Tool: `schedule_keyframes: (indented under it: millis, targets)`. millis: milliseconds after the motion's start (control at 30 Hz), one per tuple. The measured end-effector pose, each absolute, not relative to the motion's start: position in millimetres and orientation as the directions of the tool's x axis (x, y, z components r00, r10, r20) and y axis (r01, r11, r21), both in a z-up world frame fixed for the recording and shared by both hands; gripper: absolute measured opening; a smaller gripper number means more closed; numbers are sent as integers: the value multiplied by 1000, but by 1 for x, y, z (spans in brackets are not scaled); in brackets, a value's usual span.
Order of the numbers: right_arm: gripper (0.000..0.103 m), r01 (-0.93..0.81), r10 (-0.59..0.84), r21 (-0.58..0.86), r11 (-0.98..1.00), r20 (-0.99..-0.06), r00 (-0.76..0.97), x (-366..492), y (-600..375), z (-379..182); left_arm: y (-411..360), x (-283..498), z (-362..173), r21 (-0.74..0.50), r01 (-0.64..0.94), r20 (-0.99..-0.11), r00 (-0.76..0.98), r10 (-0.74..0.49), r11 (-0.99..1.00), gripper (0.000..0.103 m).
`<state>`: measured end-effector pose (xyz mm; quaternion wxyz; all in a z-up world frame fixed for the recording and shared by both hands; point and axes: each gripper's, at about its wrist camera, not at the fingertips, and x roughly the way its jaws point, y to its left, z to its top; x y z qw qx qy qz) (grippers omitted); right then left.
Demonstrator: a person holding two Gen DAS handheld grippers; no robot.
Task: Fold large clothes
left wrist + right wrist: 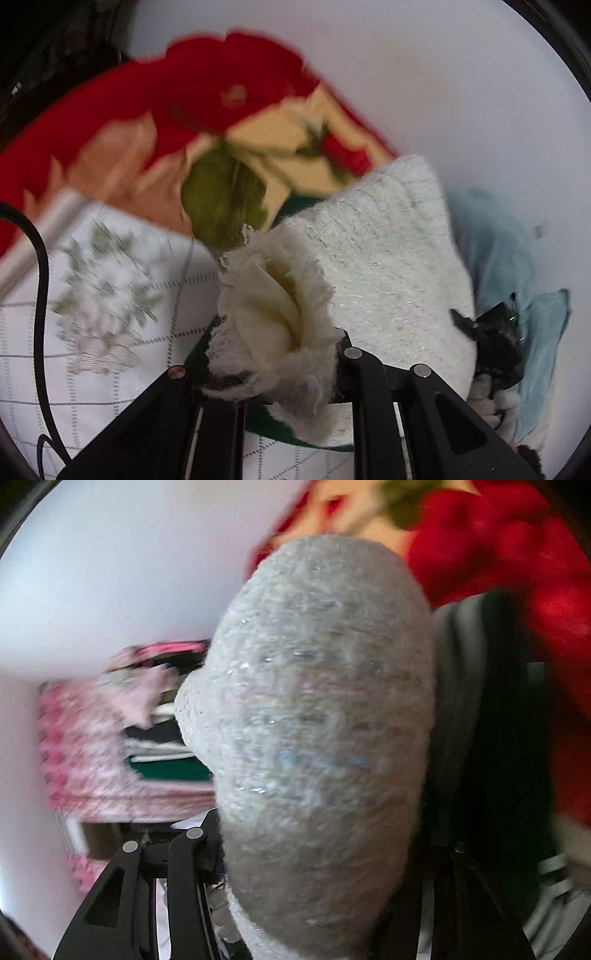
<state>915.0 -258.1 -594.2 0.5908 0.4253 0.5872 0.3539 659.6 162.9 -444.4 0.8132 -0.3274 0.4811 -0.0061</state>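
A fuzzy cream-white knit garment [376,258] with glittery threads is held up in the air. My left gripper [280,373] is shut on a bunched, frayed edge of it. In the right wrist view the same garment [317,716] bulges right in front of the camera and hides most of the scene. My right gripper [295,871] is shut on it, with its right finger hidden behind the cloth. The other gripper [495,332] shows dark at the garment's right edge in the left wrist view.
A red blanket [207,122] with a large rose print lies beyond, over a white quilted sheet [110,332] with a floral print. A light blue cloth [509,266] hangs at right. A pink patterned pile [92,746] and a white wall [110,572] stand at left.
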Motion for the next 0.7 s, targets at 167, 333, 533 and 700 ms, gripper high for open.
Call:
schedule_keyframes:
  millis: [167, 333, 533, 700]
  targets:
    - [58, 70, 905, 906, 418, -422, 51, 923, -279, -618, 150, 646, -476, -476, -277, -817, 491, -303, 835, 18]
    - [76, -45, 729, 730, 682, -675, 112, 904, -272, -577, 144, 633, -458, -391, -253, -849, 471, -240, 885, 21]
    - [78, -77, 302, 292, 953, -905, 301, 849, -244, -503, 116, 627, -419, -207, -192, -878, 468, -95, 959, 25]
    - [78, -68, 44, 19, 997, -924, 380, 796, -244, -486, 100, 604, -387, -88, -152, -875, 485, -3, 984, 79]
